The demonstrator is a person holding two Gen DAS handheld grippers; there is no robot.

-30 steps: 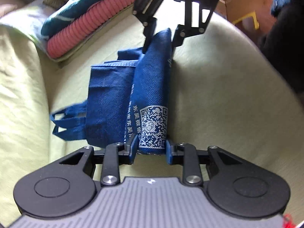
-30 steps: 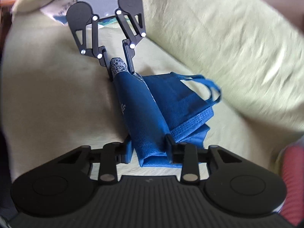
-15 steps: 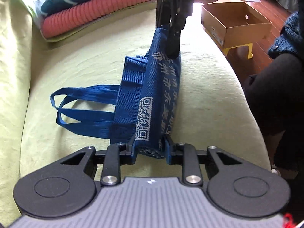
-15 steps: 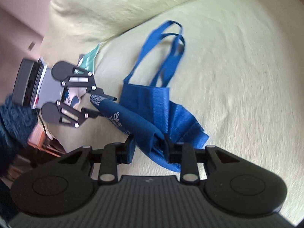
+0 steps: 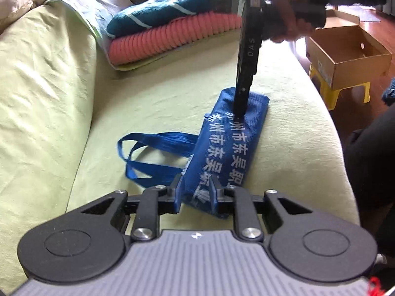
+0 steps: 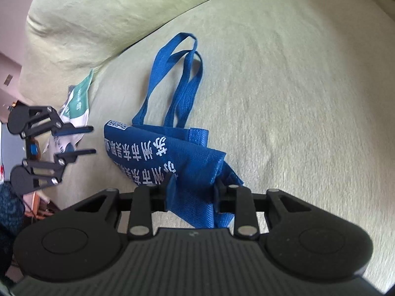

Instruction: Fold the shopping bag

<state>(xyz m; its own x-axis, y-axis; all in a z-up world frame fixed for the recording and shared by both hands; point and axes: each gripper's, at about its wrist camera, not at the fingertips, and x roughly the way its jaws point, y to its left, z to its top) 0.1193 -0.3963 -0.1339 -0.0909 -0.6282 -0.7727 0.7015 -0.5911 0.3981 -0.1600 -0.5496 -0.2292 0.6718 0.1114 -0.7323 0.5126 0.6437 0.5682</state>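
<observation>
The blue shopping bag (image 5: 229, 145) lies on the green couch, folded into a long strip with white lettering up, its handles (image 5: 153, 157) splayed to the left. My right gripper (image 6: 195, 187) is shut on the strip's far end (image 6: 192, 172); the left wrist view shows it edge-on (image 5: 239, 114), pressing that end down. My left gripper (image 5: 196, 193) hovers at the near end with its jaws closing. In the right wrist view the left gripper (image 6: 94, 140) stops just short of the bag, with nothing between its fingers.
Folded pink and teal blankets (image 5: 172, 32) are stacked at the couch's far end. A cardboard box (image 5: 345, 56) sits on a yellow stool beside the couch. A person's dark clothing (image 5: 370, 160) fills the right edge. A green-and-white packet (image 6: 79, 98) lies by the backrest.
The strip stood on edge between both grippers; now it lies flat with the lettering up. The right gripper rolled over with its end. The left gripper let go of the near end.
</observation>
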